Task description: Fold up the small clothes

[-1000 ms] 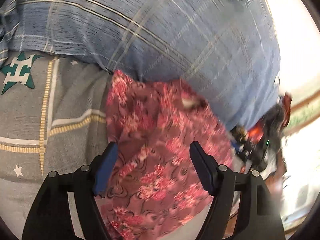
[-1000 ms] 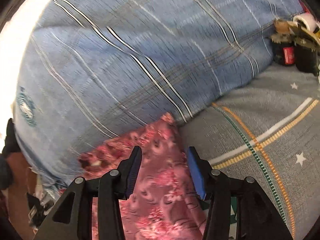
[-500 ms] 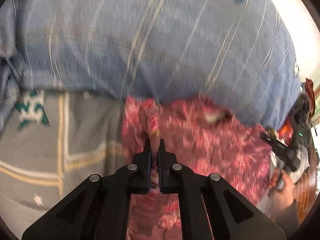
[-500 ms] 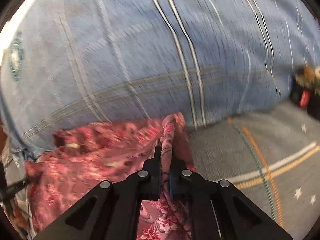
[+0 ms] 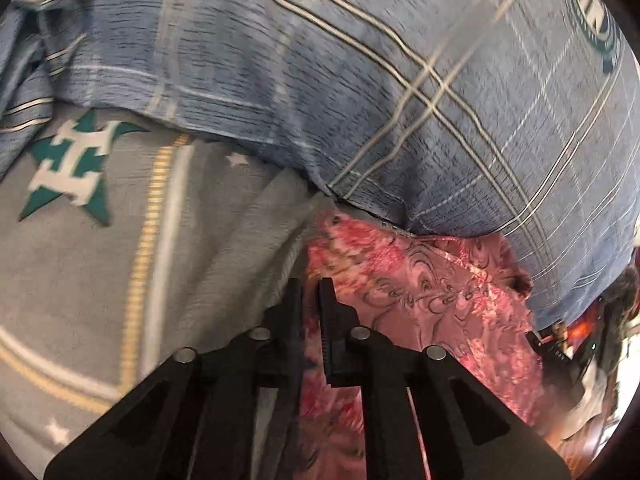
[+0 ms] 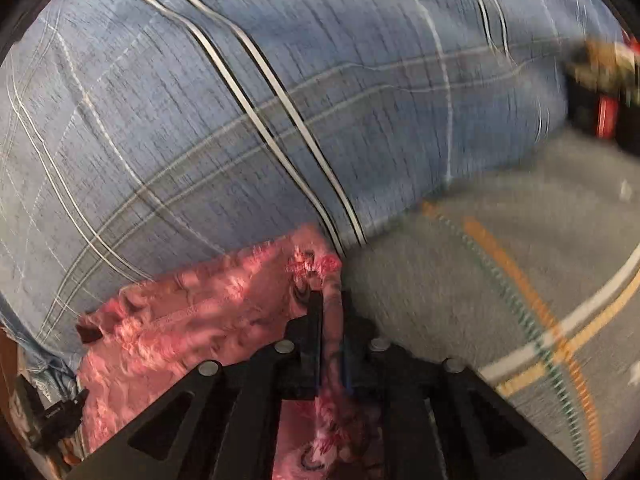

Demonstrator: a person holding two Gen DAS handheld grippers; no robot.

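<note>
Blue plaid pillow (image 5: 360,92), grey bedsheet (image 5: 100,264)

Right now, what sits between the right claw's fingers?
A bunched edge of the pink cloth, pinched in the right claw; the right wrist view shows it.

pink floral fabric garment (image 5: 432,300) lies on grey star-patterned bedsheet (image 5: 100,272), its far edge touching blue plaid cloth bundle (image 5: 360,80) behind it | left gripper (image 5: 310,300) at garment's left edge, right gripper (image 6: 332,312) at its right edge | dark clutter (image 6: 600,92) far right, behind sheet
</note>
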